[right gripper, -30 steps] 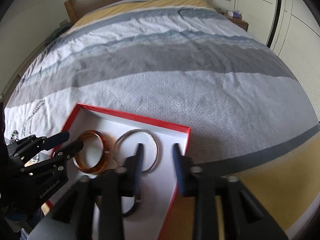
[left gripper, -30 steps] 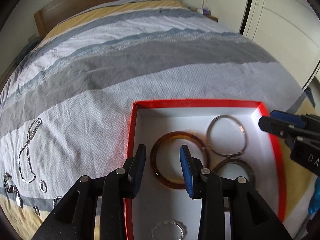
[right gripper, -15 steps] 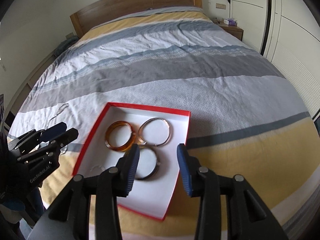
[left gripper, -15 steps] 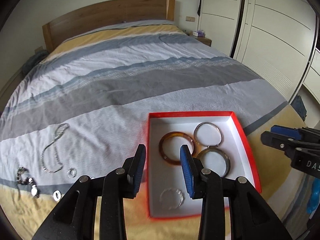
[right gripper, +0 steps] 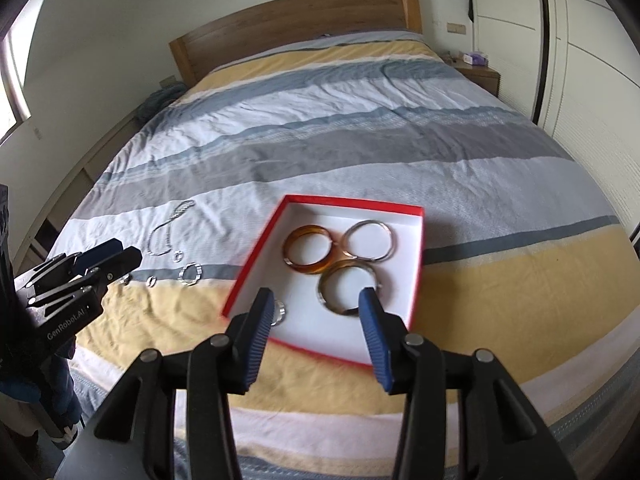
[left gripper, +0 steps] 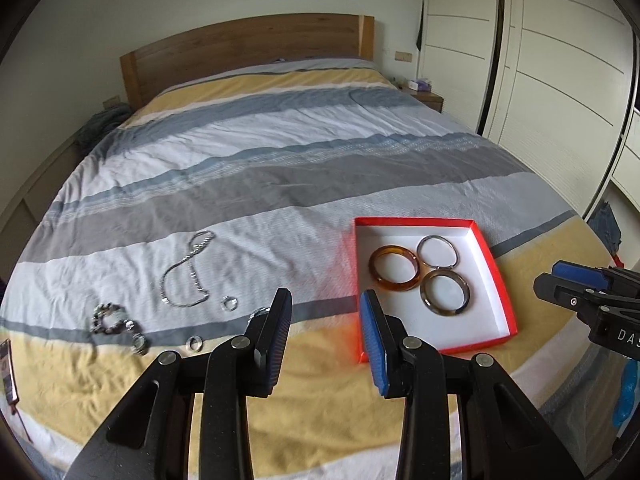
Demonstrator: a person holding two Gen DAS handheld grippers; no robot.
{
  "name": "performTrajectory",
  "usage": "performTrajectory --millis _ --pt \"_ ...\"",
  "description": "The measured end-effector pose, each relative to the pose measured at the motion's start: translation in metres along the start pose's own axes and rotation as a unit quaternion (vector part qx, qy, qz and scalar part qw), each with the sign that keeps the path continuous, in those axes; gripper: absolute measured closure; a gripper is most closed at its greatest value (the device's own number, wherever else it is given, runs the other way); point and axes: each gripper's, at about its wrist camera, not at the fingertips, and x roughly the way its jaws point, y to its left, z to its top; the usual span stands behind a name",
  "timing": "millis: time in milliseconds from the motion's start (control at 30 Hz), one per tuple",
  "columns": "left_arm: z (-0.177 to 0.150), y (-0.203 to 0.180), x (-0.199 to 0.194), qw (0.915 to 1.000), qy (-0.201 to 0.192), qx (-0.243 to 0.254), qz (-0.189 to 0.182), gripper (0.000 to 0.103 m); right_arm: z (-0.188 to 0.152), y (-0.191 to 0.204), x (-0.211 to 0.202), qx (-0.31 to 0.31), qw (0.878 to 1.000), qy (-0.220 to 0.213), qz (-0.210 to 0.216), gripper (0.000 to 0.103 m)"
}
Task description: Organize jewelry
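A red box with a white inside lies on the striped bedspread. It holds an amber bangle, a silver bangle and a dark mottled bangle. A small silver bracelet peeks out in the box's near corner. Left of the box, a silver necklace, a dark beaded bracelet and small rings lie loose. My left gripper hangs open and empty above the bed's near edge. My right gripper hovers above the box's near side, its jaws opening with nothing between them.
The bed's wooden headboard stands at the far end. White wardrobe doors line the right side, with a nightstand beside them. A flat dark object lies at the bed's left edge. The bed's front edge is just below the grippers.
Both grippers have drawn back and up from the box, which now looks smaller and farther off. The loose jewelry on the left has come into view. The right jaws have widened.
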Motion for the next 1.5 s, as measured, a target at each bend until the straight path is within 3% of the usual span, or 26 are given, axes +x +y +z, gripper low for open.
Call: performTrajectory --millis 500,900,1200,1333,1500 --pt "-0.041 0.053 -0.074 0.9987 -0.021 -0.035 0.029 0.068 -0.021 0.061 -0.043 -0.027 0.999 -0.024 0.012 0.061" --pt "-0.090 0.154 -0.116 0.9898 -0.036 -0.098 0.096 0.068 -0.030 0.096 -0.037 -0.037 0.998 -0.037 0.037 0.060" --pt "-0.136 0.228 -0.110 0.9784 -0.010 -0.154 0.137 0.067 -0.031 0.131 0.000 -0.070 0.995 -0.015 0.068 0.060" --pt "-0.149 0.253 -0.094 0.9734 0.008 -0.180 0.141 0.066 -0.030 0.147 0.023 -0.085 0.993 -0.001 0.082 0.060" --pt "-0.151 0.266 -0.071 0.9733 0.024 -0.188 0.130 0.062 -0.027 0.168 0.056 -0.108 0.989 0.024 0.101 0.058"
